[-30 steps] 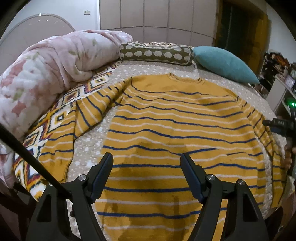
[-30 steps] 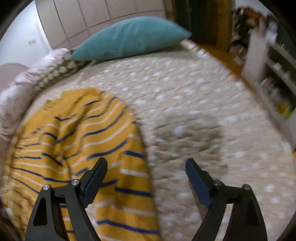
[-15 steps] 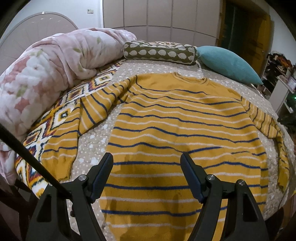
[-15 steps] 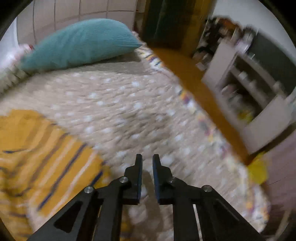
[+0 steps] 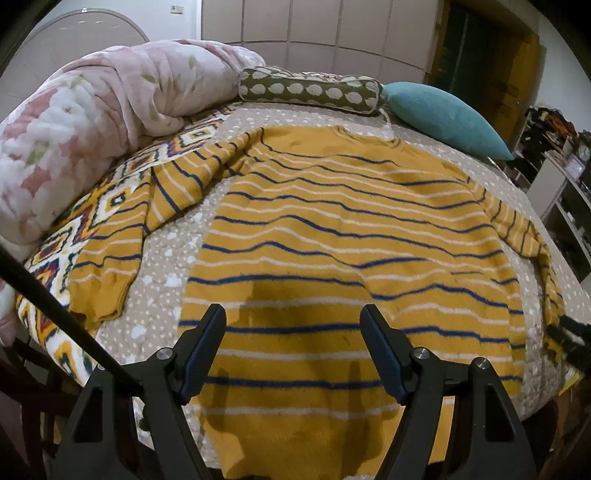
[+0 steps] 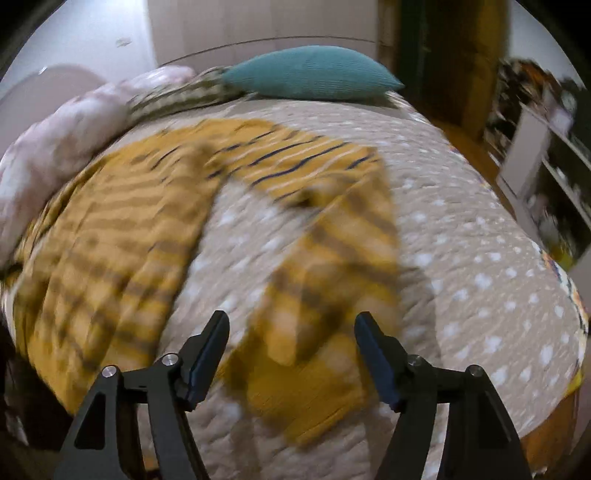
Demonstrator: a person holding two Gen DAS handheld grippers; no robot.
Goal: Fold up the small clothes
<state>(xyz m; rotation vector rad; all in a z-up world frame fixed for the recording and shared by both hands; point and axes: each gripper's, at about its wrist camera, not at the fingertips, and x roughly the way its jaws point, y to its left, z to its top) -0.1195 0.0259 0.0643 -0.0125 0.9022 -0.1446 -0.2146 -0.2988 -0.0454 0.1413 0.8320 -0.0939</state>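
This is a bedroom in a home. A bed (image 5: 162,258) fills both views, covered with a beige quilt dotted in white. At its head lie a teal pillow (image 5: 443,118) and an olive bolster with pale spots (image 5: 310,90), and a bulky pink floral duvet (image 5: 92,125) is heaped along one side. Pale panelled wardrobe doors (image 5: 314,22) stand behind the bed, and cluttered white shelves (image 6: 546,162) line the far side.

Sweater (image 5: 343,236) flat on bed (image 5: 166,280), pillows (image 5: 443,114) behind it, blanket (image 5: 92,125) to its left
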